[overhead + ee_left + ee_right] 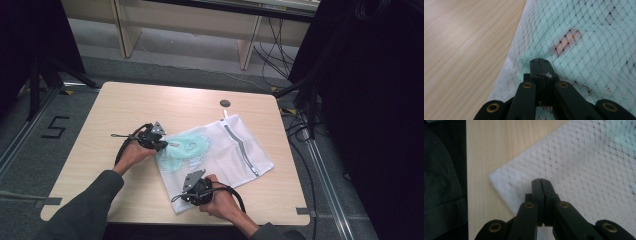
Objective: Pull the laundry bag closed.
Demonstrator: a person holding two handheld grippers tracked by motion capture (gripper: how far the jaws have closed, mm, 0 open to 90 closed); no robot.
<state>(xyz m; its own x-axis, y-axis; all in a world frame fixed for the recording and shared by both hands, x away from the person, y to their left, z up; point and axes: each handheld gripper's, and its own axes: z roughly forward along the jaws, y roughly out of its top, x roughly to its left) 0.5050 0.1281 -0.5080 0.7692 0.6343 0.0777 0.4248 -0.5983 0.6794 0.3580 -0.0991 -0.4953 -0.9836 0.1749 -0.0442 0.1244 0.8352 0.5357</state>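
High view: I stood at the near edge of the desk (120, 107), one claw in each hand, both resting on a white mesh laundry bag (235, 150) that lay flat and slanted across the desk's middle.
Left claw (161, 145): sat at the bag's left edge, held by my left hand (132, 155); in the left gripper view its jaws were pressed together with a bit of white mesh pinched between them, so it was clamped on the bag (584, 40).
Right claw (186, 196): sat at the bag's near corner, held by my right hand (220, 202); in the right gripper view the jaws met tip to tip over the mesh (584, 175), but I could not tell whether any fabric was caught in them.
Bag contents: a mint-green garment (187, 147) showed through the mesh just ahead of my left claw; in the left gripper view a small reddish patch (566, 42) sat beyond the tips.
Zipper (240, 147): a grey line ran along the bag, well off to the right of both claws.
Bag corner: in the right gripper view it lay just left of my right claw, on bare wood (499, 150).
Beyond the bag: a small dark round disc (225, 103) lay near the desk's far edge, well apart from both claws.
Floor: a "5" mark (54, 127) was left of the desk.
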